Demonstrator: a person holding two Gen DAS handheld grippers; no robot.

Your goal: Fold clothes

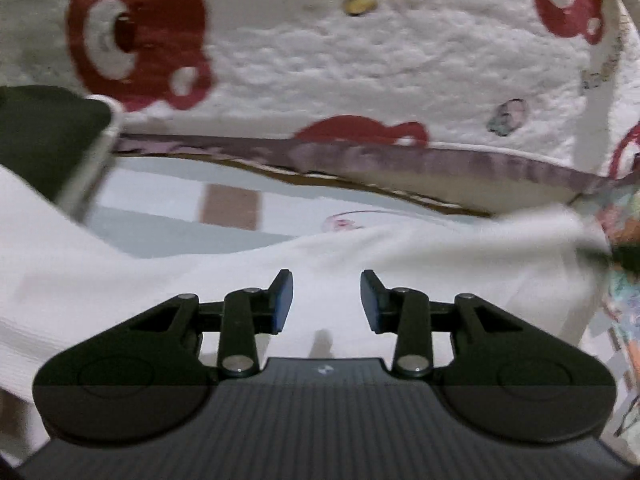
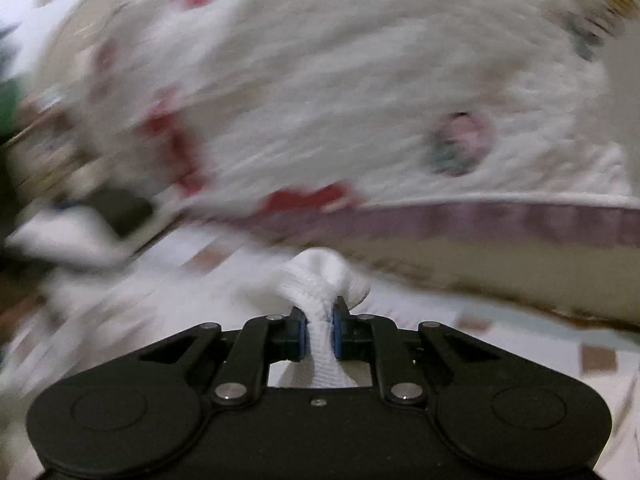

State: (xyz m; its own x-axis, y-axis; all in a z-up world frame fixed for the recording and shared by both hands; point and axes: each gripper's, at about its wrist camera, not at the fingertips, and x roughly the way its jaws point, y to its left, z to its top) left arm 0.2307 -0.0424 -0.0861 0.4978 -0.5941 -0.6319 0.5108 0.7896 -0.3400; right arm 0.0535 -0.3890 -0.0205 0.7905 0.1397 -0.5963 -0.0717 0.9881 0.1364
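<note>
A white ribbed garment (image 1: 160, 280) lies spread across the bed sheet in the left wrist view. My left gripper (image 1: 326, 300) is open and empty, its blue pads just above the cloth. In the right wrist view my right gripper (image 2: 319, 326) is shut on a bunched fold of the white garment (image 2: 324, 276), which bulges out past the fingertips. That view is strongly blurred.
A white quilt with red bear prints (image 1: 340, 60) and a purple trim (image 1: 400, 160) lies behind, also in the right wrist view (image 2: 360, 100). The sheet (image 1: 180, 200) has pale checks. A dark object (image 1: 40, 136) sits at left. Colourful cloth (image 1: 624, 240) is at right.
</note>
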